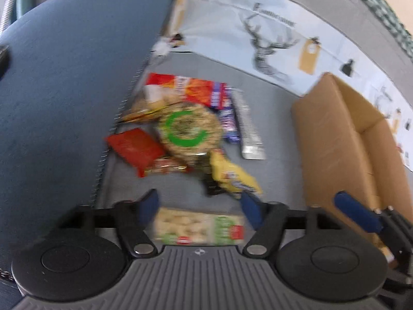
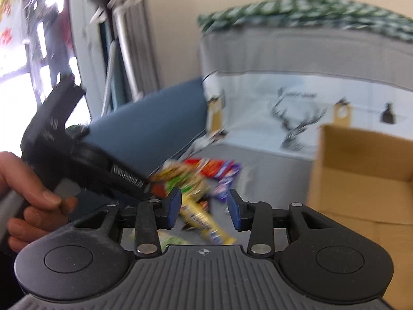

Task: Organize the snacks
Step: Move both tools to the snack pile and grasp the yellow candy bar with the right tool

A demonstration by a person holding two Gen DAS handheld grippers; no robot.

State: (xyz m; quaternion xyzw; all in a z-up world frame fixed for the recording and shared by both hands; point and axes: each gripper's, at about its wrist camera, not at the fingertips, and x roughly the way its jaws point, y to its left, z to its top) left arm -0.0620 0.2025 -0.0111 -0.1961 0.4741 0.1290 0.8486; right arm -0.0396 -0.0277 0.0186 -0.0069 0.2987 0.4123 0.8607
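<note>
The left gripper (image 1: 200, 208) hangs with its blue-padded jaws spread apart and nothing between the pads, above a green-and-cream cracker packet (image 1: 198, 228) lying flat on the grey surface (image 1: 273, 139). The right gripper (image 2: 204, 208), jaws part-open and empty, is aimed toward a yellow wrapper (image 2: 206, 223) at the near edge of the snack pile (image 1: 185, 126), which sits well apart from both tools' pads. In that pile a round rice-cake pack with a green ring (image 1: 188, 129) rests among a red pouch (image 1: 135, 149), an orange-red bag (image 1: 196, 90), blue bars (image 1: 228, 125) and a silver sachet (image 1: 249, 131). An open cardboard box (image 1: 346, 139) stands just right of the heap. A dark blue cushion (image 1: 77, 77) borders the left side. Behind, a pale cloth printed with a stag's head (image 1: 268, 49) drapes a grey unit topped by a green patterned throw (image 2: 304, 10). A person's hand (image 2: 28, 196) grips the left tool's handle; window light (image 2: 15, 59) blurs beyond.
</note>
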